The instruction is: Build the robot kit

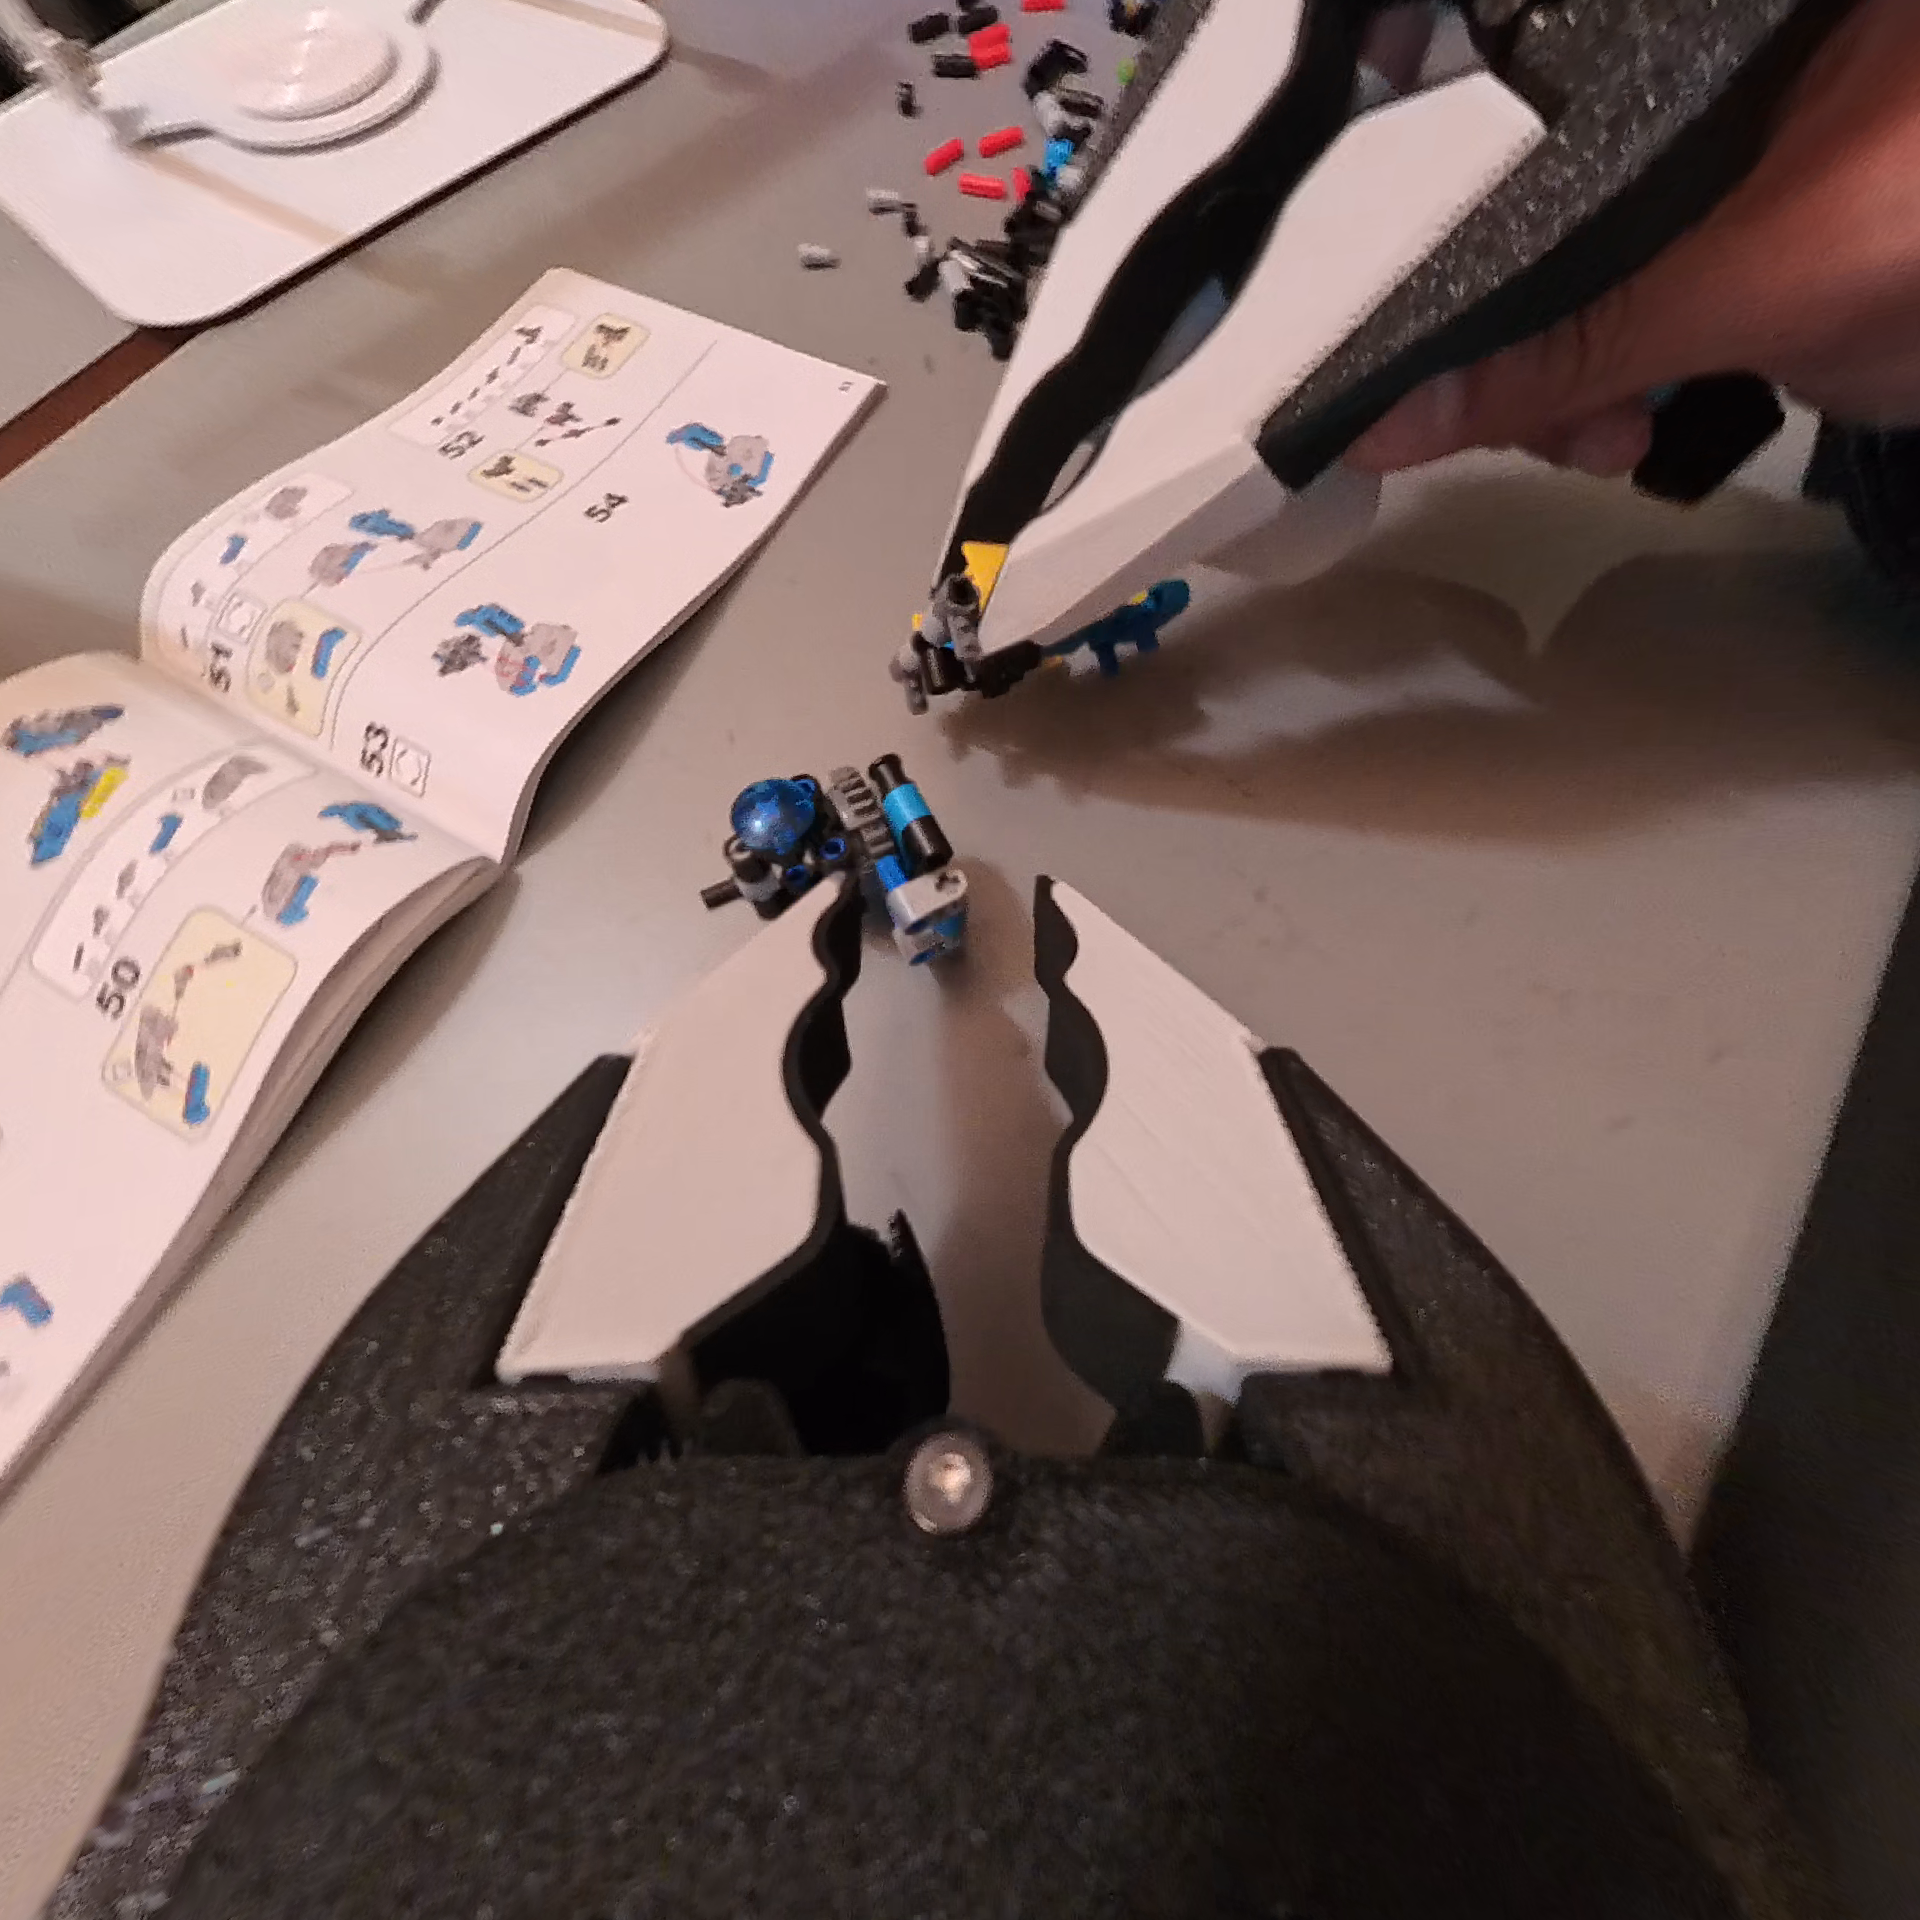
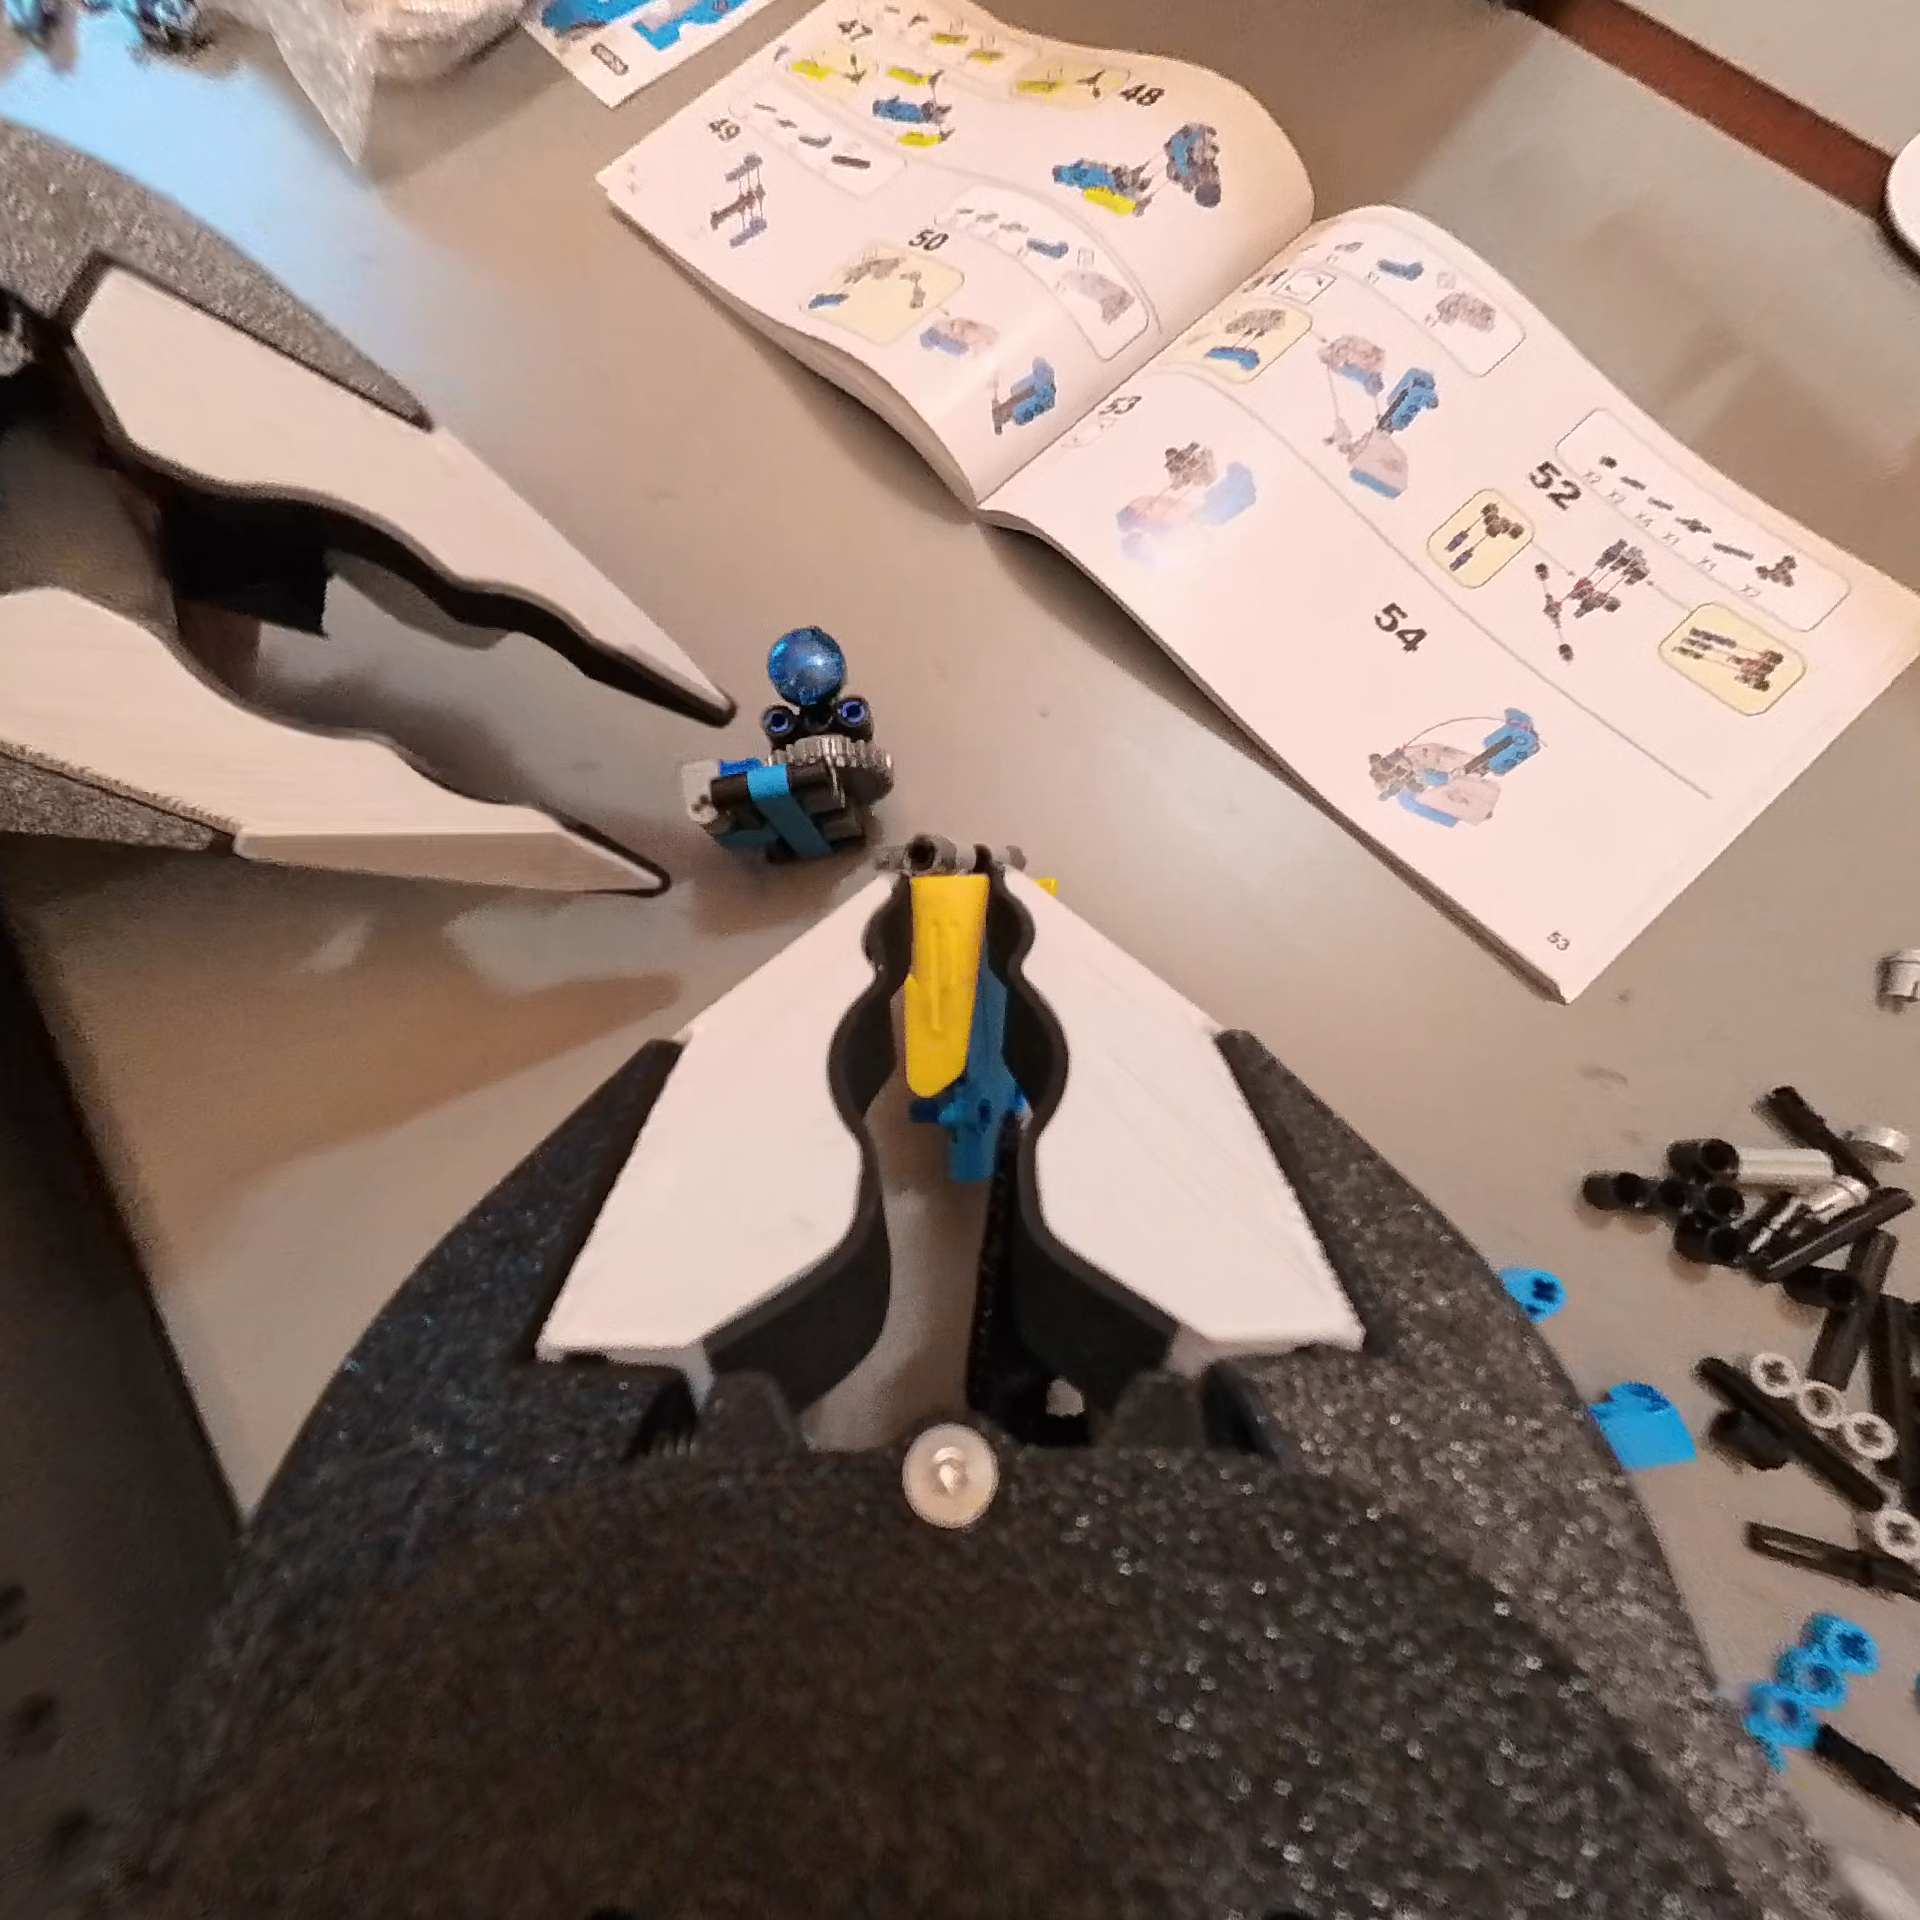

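My left gripper (image 1: 940,904) stands spread, nothing between its fingers; the small blue-domed assembly (image 1: 831,852) lies at its tips, toward eleven o'clock, touching the left fingertip. My right gripper (image 2: 951,883) is pressed onto a yellow-and-blue build (image 2: 940,997), which runs back between its fingers. From there the domed assembly sits just beyond at eleven o'clock. The open instruction booklet (image 2: 1195,436) lies at one o'clock, loose black pieces (image 2: 1787,1236) at three, on the grey table (image 2: 520,416).
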A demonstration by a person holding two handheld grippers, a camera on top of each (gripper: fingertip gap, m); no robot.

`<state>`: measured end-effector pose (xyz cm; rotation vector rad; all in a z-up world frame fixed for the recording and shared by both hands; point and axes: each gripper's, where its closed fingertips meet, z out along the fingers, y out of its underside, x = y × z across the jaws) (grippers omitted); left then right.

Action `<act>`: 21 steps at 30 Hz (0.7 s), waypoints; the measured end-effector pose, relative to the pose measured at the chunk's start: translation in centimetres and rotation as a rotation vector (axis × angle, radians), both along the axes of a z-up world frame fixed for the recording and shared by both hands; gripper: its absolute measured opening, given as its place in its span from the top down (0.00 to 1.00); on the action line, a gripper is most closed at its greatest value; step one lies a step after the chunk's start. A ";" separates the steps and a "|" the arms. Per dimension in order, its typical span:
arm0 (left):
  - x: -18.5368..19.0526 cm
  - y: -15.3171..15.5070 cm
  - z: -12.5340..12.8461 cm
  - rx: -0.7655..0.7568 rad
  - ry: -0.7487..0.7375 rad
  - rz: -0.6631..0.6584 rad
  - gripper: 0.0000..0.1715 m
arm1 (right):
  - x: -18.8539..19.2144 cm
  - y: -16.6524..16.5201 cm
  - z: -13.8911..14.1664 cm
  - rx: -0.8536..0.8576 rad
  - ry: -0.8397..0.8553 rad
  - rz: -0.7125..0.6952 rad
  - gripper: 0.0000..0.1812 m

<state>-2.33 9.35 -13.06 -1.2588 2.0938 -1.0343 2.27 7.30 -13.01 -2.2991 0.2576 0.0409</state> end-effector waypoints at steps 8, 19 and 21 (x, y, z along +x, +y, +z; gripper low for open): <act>1.0 0.3 1.0 0.097 -0.100 0.064 0.86 | -0.7 0.7 -0.5 0.022 0.190 -0.037 0.92; 2.1 -0.4 -0.3 0.191 -0.092 0.028 0.96 | -0.8 1.2 -1.1 -0.033 0.205 -0.028 0.92; 2.1 -0.6 -0.1 0.197 -0.104 0.025 0.96 | -0.8 1.2 -1.1 -0.022 0.243 -0.041 0.92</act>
